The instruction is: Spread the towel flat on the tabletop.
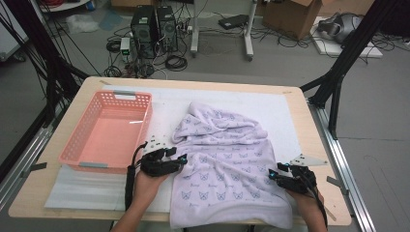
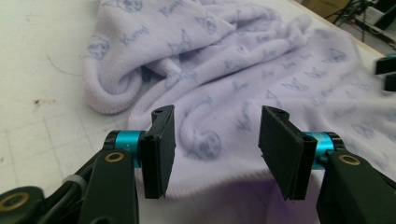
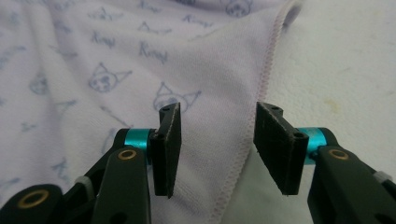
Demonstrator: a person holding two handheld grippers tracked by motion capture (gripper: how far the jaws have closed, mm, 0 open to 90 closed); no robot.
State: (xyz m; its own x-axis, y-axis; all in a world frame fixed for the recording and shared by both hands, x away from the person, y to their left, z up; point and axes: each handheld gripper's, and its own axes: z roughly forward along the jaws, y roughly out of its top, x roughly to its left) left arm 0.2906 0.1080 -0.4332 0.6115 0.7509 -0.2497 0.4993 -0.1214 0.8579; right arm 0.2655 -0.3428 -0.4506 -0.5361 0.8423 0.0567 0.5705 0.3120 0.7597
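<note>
A lilac towel (image 1: 225,162) printed with small cat faces lies crumpled on the white mat, its near end draped over the table's front edge. My left gripper (image 1: 180,159) is open at the towel's left edge; in the left gripper view its jaws (image 2: 215,149) stand apart over a fold of the towel (image 2: 224,79). My right gripper (image 1: 273,173) is open at the towel's right edge. In the right gripper view the stitched hem of the towel (image 3: 116,70) runs up between its open jaws (image 3: 218,151).
A pink plastic basket (image 1: 77,145) stands empty at the left of the table, just beyond my left hand. A white mat (image 1: 285,116) covers the wooden tabletop. Black frame legs, computers and cables stand on the floor behind.
</note>
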